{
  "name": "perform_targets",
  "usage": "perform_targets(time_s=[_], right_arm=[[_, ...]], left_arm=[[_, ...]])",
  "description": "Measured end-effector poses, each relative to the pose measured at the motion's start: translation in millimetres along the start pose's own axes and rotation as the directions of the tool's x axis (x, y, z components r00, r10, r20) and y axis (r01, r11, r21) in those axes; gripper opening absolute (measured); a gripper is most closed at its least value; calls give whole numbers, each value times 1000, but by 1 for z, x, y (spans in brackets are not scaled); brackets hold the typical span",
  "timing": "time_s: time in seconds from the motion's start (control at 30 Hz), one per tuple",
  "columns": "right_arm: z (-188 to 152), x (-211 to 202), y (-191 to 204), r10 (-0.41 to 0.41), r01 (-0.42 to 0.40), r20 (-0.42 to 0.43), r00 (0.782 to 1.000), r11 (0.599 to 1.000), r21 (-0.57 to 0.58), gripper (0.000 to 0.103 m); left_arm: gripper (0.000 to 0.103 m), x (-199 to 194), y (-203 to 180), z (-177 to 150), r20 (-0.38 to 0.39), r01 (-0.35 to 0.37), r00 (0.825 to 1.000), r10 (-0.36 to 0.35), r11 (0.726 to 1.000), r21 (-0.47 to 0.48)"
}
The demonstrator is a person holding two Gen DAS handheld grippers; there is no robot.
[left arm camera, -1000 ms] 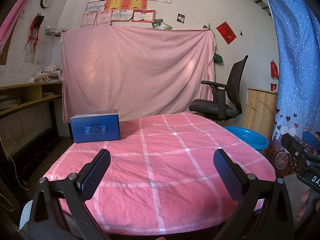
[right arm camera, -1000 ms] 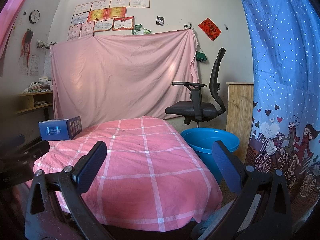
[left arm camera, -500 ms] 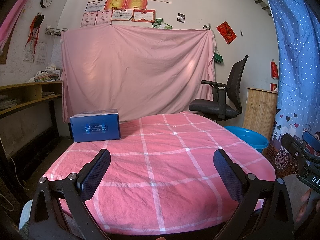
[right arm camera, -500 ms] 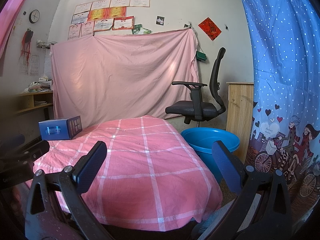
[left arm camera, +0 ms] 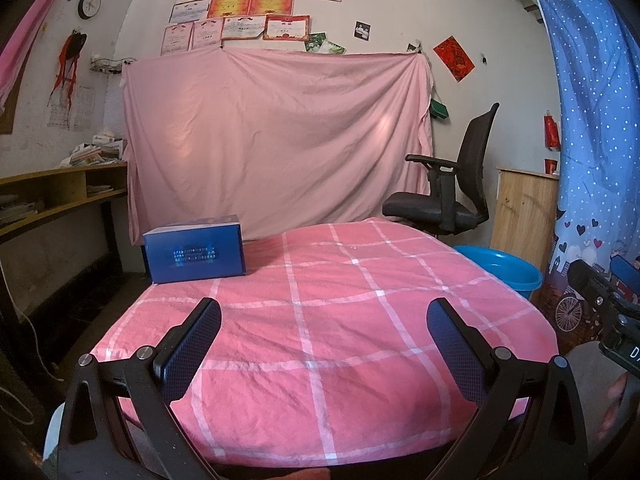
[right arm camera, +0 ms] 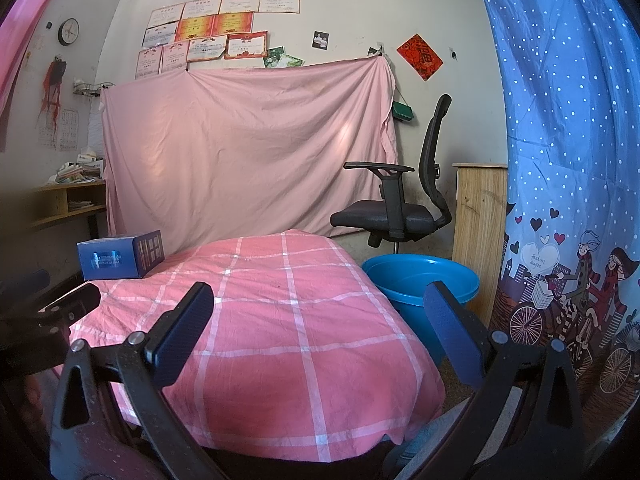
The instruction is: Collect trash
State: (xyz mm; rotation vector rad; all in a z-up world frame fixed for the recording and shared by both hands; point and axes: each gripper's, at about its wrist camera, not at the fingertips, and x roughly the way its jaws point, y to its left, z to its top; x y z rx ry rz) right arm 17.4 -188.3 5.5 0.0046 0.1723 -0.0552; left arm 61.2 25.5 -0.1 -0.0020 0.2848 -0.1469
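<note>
Left wrist view shows the left gripper (left arm camera: 324, 344) with its jaws spread wide and nothing between them, held low over the near edge of the bench (left arm camera: 320, 360), which is covered by a pink cloth with white checks. Ahead of the left jaw and off to its left side, a blue box (left arm camera: 194, 254) rests flat on the far left corner of the cloth, well apart from the jaws. Beyond the right jaw, past the far right edge of the bench, a blue basin (left arm camera: 502, 266) sits on the floor, with a black office chair (left arm camera: 448, 184) behind it. At the right rim of this view part of the right gripper shows

Right wrist view shows the right gripper (right arm camera: 320, 328), its jaws likewise spread and empty, above the near end of the bench (right arm camera: 280, 340). The blue box (right arm camera: 120, 258) lies ahead and far to the left of the left jaw, on the cloth's corner. The blue basin (right arm camera: 420, 280) stands on the floor just ahead of the right jaw, close beside the bench edge, and the office chair (right arm camera: 400, 196) is behind it. No loose trash can be made out on the cloth in either view
</note>
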Motion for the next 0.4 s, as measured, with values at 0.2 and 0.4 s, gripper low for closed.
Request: perform_targets(time_s=[0.2, 0.4], right_arm=[[-1, 0, -1, 3, -3, -4, 1000, 1000, -2, 103], [0, 1, -2, 5, -5, -11, 1000, 1000, -2, 103]], left_arm=[[101, 3, 5, 0, -4, -5, 1000, 5, 1000, 5], [101, 4, 7, -1, -5, -5, 1000, 6, 1000, 9]])
